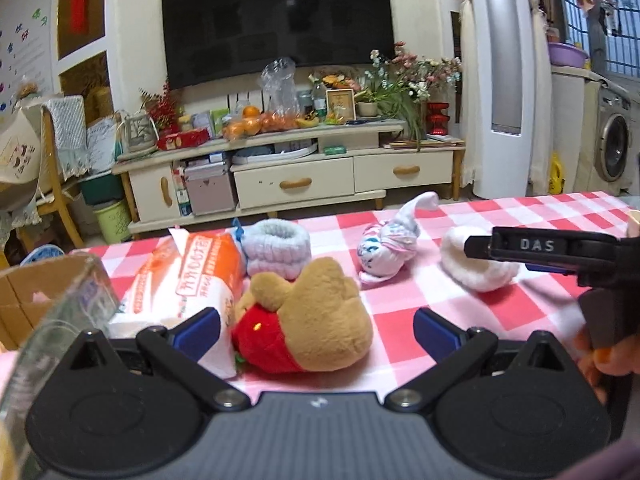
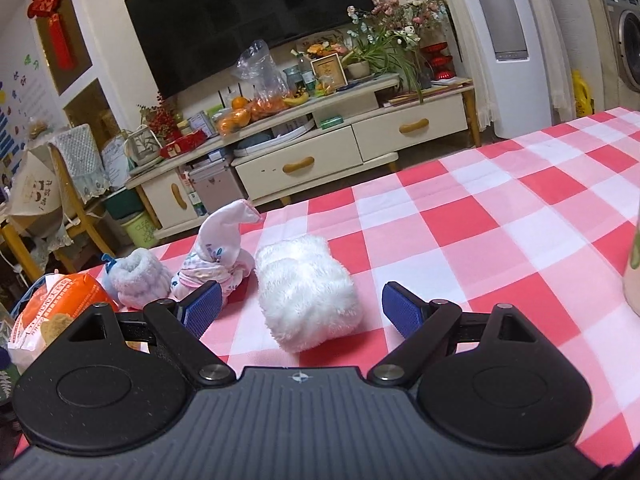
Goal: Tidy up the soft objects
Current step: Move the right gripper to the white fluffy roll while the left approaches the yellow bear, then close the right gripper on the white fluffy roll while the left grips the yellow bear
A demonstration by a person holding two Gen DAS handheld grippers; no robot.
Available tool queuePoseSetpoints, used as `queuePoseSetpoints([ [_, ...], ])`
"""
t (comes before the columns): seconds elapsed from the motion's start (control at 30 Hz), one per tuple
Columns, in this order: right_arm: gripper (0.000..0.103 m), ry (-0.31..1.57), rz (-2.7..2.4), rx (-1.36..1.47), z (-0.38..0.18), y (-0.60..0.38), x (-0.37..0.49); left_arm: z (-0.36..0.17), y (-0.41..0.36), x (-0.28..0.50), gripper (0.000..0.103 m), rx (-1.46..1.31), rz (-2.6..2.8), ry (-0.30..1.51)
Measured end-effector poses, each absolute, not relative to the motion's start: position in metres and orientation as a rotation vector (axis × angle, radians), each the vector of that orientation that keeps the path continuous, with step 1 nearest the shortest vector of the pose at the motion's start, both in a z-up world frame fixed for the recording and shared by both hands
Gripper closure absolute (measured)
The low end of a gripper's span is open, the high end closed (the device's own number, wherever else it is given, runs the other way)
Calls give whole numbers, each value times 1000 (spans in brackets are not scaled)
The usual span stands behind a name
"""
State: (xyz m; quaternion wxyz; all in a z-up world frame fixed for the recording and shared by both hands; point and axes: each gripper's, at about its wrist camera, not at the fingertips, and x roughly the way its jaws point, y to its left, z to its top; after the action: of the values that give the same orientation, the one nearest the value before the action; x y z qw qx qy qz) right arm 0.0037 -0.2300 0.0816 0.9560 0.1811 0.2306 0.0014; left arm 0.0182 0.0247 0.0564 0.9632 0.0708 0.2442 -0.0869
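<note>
Centrally, the plush bear (image 1: 316, 316) lies on the checked tablecloth (image 1: 500, 308), between the spread fingers of the left gripper (image 1: 316, 330), neither pad touching it; just left of the bear rests an orange-and-white packet (image 1: 188, 280); behind the bear sits a pale blue fuzzy cuff (image 1: 276, 246); right of the bear lie a knotted patterned sock (image 1: 386, 246) and, farther right, a white fluffy roll (image 2: 306, 292); the right gripper (image 2: 302, 310) flanks that roll, fingers wide apart, not gripping.
</note>
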Motion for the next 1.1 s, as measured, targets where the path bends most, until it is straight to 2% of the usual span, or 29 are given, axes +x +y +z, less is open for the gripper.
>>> queuePoseSetpoints([
  [0.57, 0, 472, 9, 363, 80, -230, 17, 34, 19, 73, 1, 146, -178, 539],
  [0.7, 0, 463, 2, 368, 79, -231, 17, 32, 22, 77, 11, 152, -177, 544],
  [0.77, 0, 455, 4, 369, 79, -231, 17, 32, 23, 77, 12, 150, -169, 544],
  [0.8, 4, 454, 3, 369, 79, -231, 17, 32, 24, 77, 14, 146, -174, 544],
  [0.83, 14, 453, 5, 371, 79, -231, 17, 32, 25, 76, 15, 140, -177, 543],
  [0.93, 34, 457, 16, 370, 78, -231, 18, 33, 24, 74, 18, 141, -170, 537],
  [1.0, 40, 457, 21, 367, 77, -231, 18, 33, 23, 71, 18, 144, -166, 532],
  [1.1, 43, 463, 31, 351, 77, -230, 18, 34, 22, 65, 19, 133, -162, 529],
])
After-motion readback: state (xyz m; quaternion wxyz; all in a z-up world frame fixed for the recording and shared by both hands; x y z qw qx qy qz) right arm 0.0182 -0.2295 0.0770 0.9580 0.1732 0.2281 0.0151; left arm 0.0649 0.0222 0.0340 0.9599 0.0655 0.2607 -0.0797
